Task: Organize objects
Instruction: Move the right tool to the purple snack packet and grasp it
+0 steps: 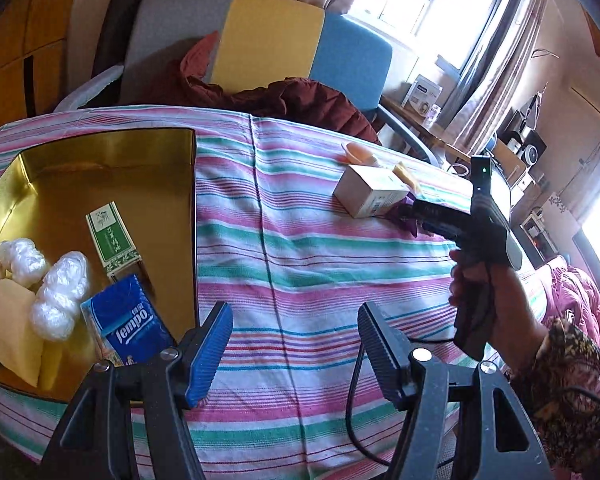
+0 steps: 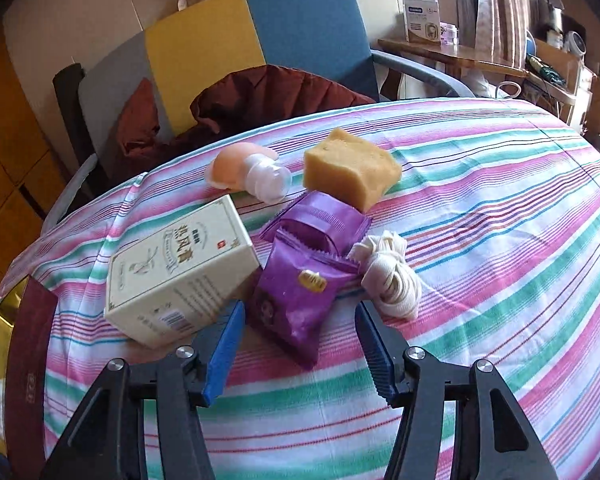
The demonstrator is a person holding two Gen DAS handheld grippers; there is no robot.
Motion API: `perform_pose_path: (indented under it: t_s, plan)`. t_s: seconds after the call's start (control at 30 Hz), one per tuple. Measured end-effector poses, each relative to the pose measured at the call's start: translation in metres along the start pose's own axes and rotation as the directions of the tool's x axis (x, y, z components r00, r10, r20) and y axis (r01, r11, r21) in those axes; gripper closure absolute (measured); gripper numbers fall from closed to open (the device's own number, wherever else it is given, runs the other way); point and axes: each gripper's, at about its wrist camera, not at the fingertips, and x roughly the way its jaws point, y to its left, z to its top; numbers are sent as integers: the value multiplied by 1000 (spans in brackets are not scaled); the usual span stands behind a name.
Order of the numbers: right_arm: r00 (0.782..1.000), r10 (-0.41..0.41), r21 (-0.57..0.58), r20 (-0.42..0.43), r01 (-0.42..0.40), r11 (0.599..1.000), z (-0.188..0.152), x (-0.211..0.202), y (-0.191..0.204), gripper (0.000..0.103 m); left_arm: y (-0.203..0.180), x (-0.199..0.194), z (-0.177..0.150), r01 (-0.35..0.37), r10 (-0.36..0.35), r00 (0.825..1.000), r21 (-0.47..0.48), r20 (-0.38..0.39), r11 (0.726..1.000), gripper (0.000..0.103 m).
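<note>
Hovering just short of a purple snack packet (image 2: 300, 292), the right tongs (image 2: 300, 344) stand spread with nothing between the blue pads; the packet's near corner reaches into the gap, yet neither pad presses on it. That packet lies straight ahead of these tongs, its long axis running from them up and slightly right, roughly along the line they point. A second purple packet (image 2: 320, 224) lies just beyond it, touching or overlapping. To the left and touching the near packet sits a cream carton (image 2: 180, 272); to the right, a bundle of white cord (image 2: 388, 276) touches the packet's far edge. Farther off lie a yellow sponge block (image 2: 352, 172) and a pale peach bottle (image 2: 244, 172) on its side.

The left tongs (image 1: 296, 344) are also spread and empty, hanging over the striped cloth (image 1: 300, 240) of the worktop, well apart from the loose pile. Beside them, on their left, is the gold-lined box (image 1: 100, 168), already holding a blue tissue pack (image 1: 136, 320), a green-and-white sachet (image 1: 112, 240) and white plastic bundles (image 1: 60, 292).

My judgement: the right hand (image 1: 484, 300) is far nearer the packet and should close across its short width, while the box lies away to the left, so the carry goes leftward past the carton.
</note>
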Motion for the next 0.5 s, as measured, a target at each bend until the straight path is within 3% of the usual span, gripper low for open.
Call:
perform_pose_path:
  t_s: [0.2,0.5]
  plan:
    - [999,37,13,-7,-37,999,8,19,-1,57,-4,6,3,-16,16,1000,15,-16,1000,37]
    - [997,64,44,38,-66,997,-13,4,-18,60,-27,33,28,-14,17,999,77,-43,997,37]
